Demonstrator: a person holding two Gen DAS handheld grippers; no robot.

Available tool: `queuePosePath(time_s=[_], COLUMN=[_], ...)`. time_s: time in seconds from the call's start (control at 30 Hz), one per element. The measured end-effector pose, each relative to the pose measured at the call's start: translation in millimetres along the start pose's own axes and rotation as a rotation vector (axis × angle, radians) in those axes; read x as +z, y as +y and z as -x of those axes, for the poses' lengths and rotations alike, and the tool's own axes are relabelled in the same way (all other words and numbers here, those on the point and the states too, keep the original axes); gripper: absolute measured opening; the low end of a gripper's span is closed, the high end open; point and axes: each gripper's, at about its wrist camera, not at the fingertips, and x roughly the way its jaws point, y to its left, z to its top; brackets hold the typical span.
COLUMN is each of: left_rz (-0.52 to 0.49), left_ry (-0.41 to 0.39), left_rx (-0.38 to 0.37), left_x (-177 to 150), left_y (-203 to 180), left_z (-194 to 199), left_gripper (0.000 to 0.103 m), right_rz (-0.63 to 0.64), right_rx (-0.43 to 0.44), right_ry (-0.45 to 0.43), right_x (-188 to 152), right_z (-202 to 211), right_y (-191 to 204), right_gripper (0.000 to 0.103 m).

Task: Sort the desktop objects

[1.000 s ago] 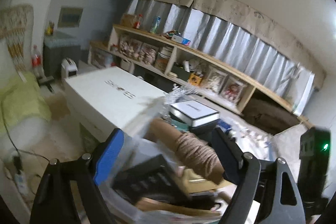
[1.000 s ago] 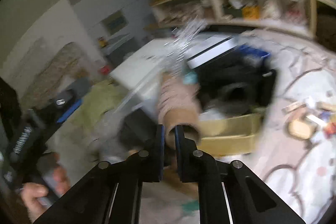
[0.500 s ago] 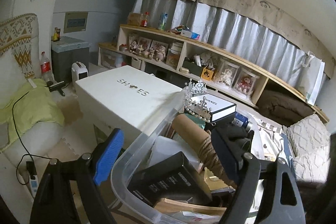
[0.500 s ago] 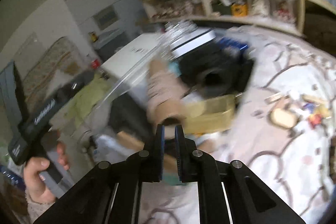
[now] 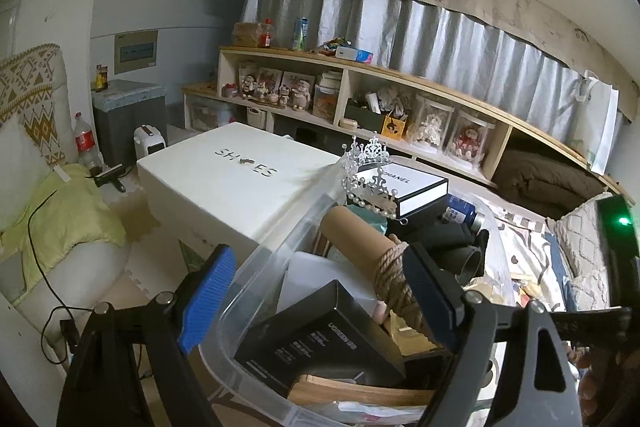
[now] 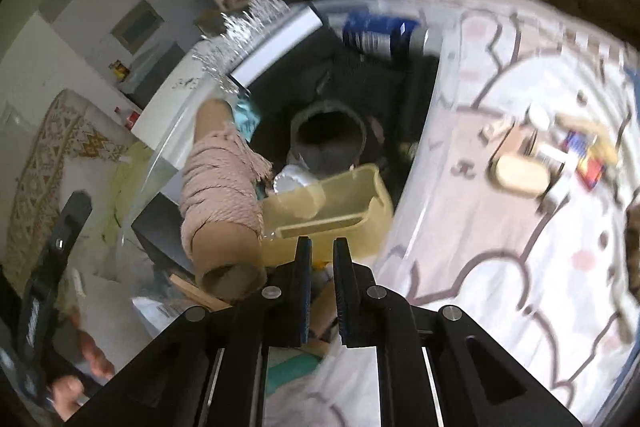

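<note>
A clear plastic bin (image 5: 280, 251) holds several objects: a cardboard tube wound with twine (image 5: 372, 247), a black box (image 5: 320, 339), a black-and-white box (image 5: 416, 187) with a silver crown (image 5: 366, 163) on it, a blue can (image 5: 460, 213). My left gripper (image 5: 320, 291) is open, its fingers astride the bin's near-left rim. My right gripper (image 6: 320, 255) is nearly shut and empty, just right of the tube (image 6: 220, 195), which lies loose in the bin (image 6: 424, 131). A yellow tray (image 6: 332, 203) sits beside the tube.
A white shoe box (image 5: 232, 179) stands left of the bin. Small loose items (image 6: 548, 155) lie on the patterned bedspread (image 6: 500, 247) to the right. Wooden shelves (image 5: 360, 95) run along the back wall. A sofa with a green cloth (image 5: 60, 211) is at left.
The right gripper has let go of the twine tube, which now lies in the bin, and has drawn back to the right. The left gripper has steadied over the bin's rim.
</note>
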Motion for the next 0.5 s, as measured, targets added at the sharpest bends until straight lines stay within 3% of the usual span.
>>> queuePosePath(time_s=[0.13,0.23,0.3,0.37,0.5], left_rz=[-0.001,-0.001,0.001,0.009,0.015], left_ry=[0.003,0.005,0.004,0.002,0.004], left_rx=[-0.009,-0.014,-0.019,-0.023,-0.031], left_x=[-1.5,-3.0,-3.2,-2.9,-2.5], left_y=[-1.0,-0.7,0.4,1.8,2.6], left_z=[-0.4,-0.9,-0.1,0.7,0.2], left_gripper=[0.085,0.086,0.086,0.086,0.086], right_rz=[-0.182,-0.241,-0.265,-0.275,-0.275], right_rx=[0.064,0.073,0.08,0.094,0.056], right_ry=[0.02,0.024,0.027,0.023,0.002], right_x=[5.6,7.2,5.8,5.7,11.0], right_z=[-1.8,-0.1,2.3,6.0,5.2], right_y=[-15.5,-19.4,-18.6,-15.3,-6.3], right_gripper=[0.011,0.014,0.025,0.056,0.059])
